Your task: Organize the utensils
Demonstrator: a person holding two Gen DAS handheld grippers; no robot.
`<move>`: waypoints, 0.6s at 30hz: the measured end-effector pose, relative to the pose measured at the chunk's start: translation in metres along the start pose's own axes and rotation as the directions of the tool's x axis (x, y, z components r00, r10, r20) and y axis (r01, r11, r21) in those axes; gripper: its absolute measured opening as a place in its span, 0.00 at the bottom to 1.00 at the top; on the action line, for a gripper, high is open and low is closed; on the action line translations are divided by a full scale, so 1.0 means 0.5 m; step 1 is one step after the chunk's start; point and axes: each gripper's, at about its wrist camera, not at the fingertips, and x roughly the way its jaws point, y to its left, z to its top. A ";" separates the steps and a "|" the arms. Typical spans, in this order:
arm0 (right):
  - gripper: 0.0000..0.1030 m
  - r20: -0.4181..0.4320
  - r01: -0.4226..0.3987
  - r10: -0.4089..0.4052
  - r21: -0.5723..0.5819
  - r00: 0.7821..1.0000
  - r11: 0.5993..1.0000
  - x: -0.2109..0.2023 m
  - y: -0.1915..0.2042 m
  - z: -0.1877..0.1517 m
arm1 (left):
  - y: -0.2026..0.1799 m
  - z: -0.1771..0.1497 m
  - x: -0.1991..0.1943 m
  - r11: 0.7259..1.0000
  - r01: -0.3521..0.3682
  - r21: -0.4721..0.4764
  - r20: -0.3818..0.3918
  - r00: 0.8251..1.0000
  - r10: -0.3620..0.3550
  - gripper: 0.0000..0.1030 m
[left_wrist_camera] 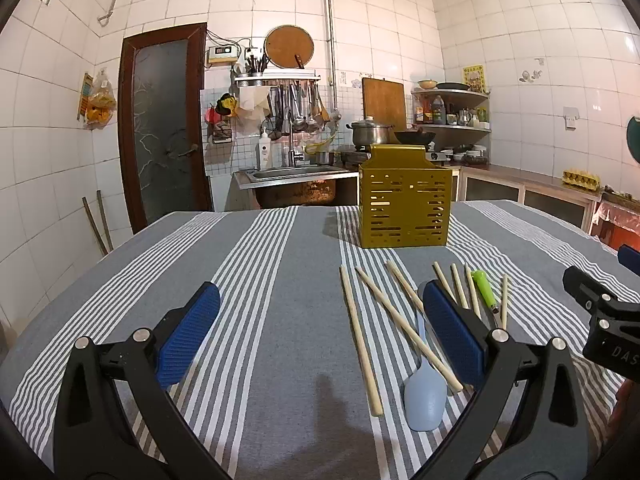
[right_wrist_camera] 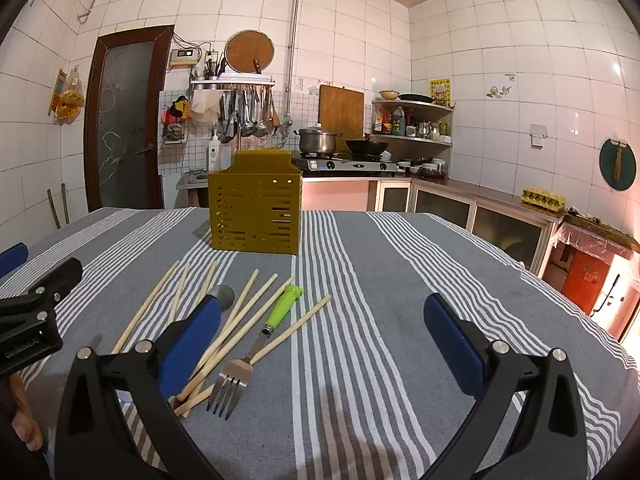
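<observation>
A gold slotted utensil holder [left_wrist_camera: 405, 206] stands upright at the far side of the striped tablecloth; it also shows in the right wrist view [right_wrist_camera: 255, 212]. Several wooden chopsticks [left_wrist_camera: 360, 336] lie loose in front of it, with a pale blue spoon [left_wrist_camera: 425, 394] and a green-handled fork [right_wrist_camera: 276, 316]. My left gripper [left_wrist_camera: 320, 320] is open and empty, with the utensils at its right finger. My right gripper [right_wrist_camera: 320, 328] is open and empty, with the utensils at its left finger. The chopsticks also show in the right wrist view [right_wrist_camera: 256, 312].
The table carries a grey and white striped cloth [left_wrist_camera: 280, 280]. Behind it are a sink [left_wrist_camera: 296, 174], a stove with a pot [right_wrist_camera: 316, 140] and a wok, counters along the right wall, and a dark door [left_wrist_camera: 164, 128].
</observation>
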 end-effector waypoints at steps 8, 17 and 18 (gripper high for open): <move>0.96 -0.007 -0.010 0.010 0.019 1.000 1.000 0.002 -0.006 -0.004 | -0.005 0.000 0.004 1.000 0.002 0.011 -0.005 1.000 -0.002 0.95; 0.96 -0.002 -0.010 0.010 0.023 1.000 1.000 0.003 -0.009 -0.005 | -0.005 -0.001 0.012 1.000 -0.009 0.009 -0.021 1.000 0.009 0.95; 0.96 -0.003 -0.010 0.010 0.023 1.000 1.000 0.002 -0.009 -0.005 | -0.005 -0.001 0.013 1.000 -0.010 0.008 -0.023 1.000 0.010 0.95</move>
